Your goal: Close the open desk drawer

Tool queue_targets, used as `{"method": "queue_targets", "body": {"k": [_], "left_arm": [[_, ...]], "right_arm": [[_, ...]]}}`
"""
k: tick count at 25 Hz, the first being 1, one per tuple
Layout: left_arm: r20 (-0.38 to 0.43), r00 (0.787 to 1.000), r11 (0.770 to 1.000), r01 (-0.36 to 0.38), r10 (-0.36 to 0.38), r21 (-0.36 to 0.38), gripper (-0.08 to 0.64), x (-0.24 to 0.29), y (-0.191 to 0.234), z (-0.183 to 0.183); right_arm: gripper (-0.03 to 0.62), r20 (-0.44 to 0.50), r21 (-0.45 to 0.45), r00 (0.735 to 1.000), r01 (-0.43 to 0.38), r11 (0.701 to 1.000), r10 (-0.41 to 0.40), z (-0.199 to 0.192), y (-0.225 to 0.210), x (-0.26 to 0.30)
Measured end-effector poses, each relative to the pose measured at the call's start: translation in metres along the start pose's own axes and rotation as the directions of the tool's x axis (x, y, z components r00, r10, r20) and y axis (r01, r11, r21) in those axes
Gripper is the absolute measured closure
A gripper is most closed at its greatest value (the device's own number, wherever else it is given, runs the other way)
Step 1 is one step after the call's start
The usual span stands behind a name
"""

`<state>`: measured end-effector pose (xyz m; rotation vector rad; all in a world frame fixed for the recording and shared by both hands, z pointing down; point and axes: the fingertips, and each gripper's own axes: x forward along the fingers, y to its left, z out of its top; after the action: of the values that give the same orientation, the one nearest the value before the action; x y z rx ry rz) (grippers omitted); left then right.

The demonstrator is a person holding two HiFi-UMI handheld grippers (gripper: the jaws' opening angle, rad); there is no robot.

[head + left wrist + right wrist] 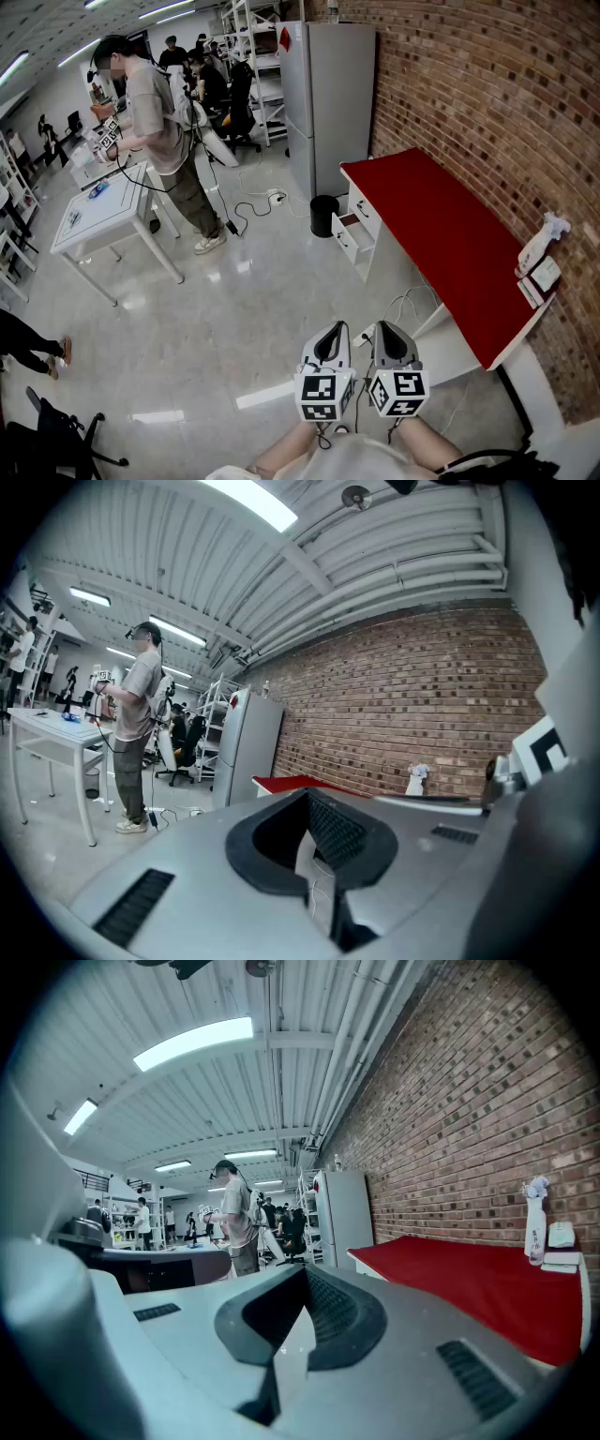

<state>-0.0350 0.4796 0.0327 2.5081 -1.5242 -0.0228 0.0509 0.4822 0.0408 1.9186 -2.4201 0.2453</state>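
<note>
Left gripper (330, 333) and right gripper (389, 330) are held low and side by side, both pointing forward. Each has its jaws pressed together with nothing between them. The red-topped desk (441, 234) lies ahead and to the right of the right gripper, its long axis running away from the grippers along the brick wall (487, 84). The drawer (347, 234) stands open at the desk's far end, well ahead of both grippers. It projects leftward from the desk's front, crosswise to the desk's long axis. A bin (324, 214) sits just beyond the drawer.
</note>
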Motion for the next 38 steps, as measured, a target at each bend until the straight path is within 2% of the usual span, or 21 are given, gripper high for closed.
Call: {"method": "queue_targets", "body": {"k": [12, 28, 38], "left_arm": [[-0.001, 1.000, 1.000, 0.002, -0.002, -0.002, 0.549, -0.003, 0.028, 0.002], [-0.040, 0.998, 0.999, 0.046, -0.045, 0.026, 0.549, -0.008, 0.060, -0.011], [-0.037, 0.999, 0.999, 0.041, -0.040, 0.018, 0.549, 0.039, 0.073, -0.010]], "right_arm": [[0.594, 0.001, 0.004, 1.000, 0.003, 1.000, -0.003, -0.001, 0.020, 0.014], [0.594, -0.014, 0.037, 0.996, 0.093, 0.995, -0.093, -0.018, 0.028, 0.028], [0.594, -0.018, 0.042, 0.996, 0.092, 0.995, -0.092, -0.018, 0.007, 0.077]]}}
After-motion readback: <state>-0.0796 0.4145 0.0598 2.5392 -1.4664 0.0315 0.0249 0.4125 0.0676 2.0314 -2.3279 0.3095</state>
